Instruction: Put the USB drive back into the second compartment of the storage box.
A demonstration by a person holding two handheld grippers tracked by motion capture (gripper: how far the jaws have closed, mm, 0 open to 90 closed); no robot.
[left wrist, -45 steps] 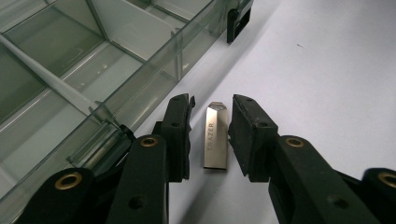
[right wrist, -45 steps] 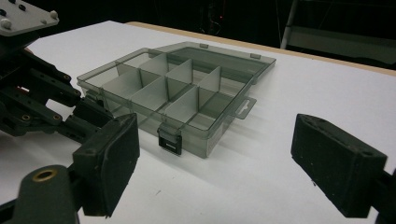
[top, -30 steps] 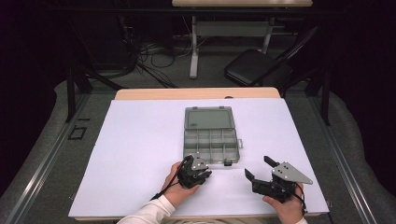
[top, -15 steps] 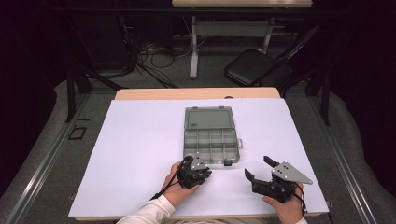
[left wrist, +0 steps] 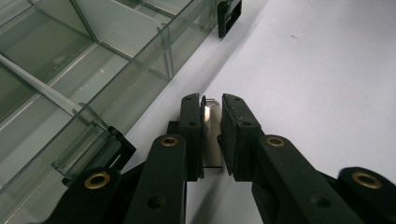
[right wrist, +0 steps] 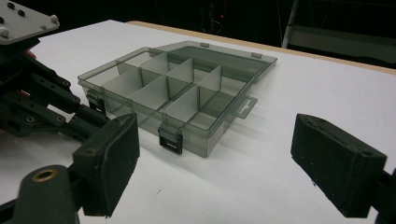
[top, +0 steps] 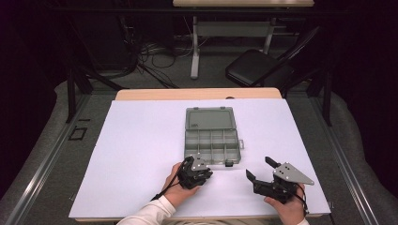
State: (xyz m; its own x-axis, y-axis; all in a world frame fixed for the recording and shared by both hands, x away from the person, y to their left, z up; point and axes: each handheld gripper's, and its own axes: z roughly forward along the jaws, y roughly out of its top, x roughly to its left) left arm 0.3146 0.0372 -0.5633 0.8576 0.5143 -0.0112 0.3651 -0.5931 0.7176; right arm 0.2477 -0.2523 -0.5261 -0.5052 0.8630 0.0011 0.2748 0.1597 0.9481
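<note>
Clamping a small metal piece (left wrist: 212, 135) beside the open organizer box (top: 212, 140), the left gripper (left wrist: 212, 133) rests while the right gripper (right wrist: 215, 158) gapes empty.

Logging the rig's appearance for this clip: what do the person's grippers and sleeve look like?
Both grippers, left gripper and right gripper, are black linkages with brass-coloured pivot bushings and blocky black pads. The right carries a grey three-cornered plate; a black cable trails from the left. A white sleeve covers the left forearm.
</note>
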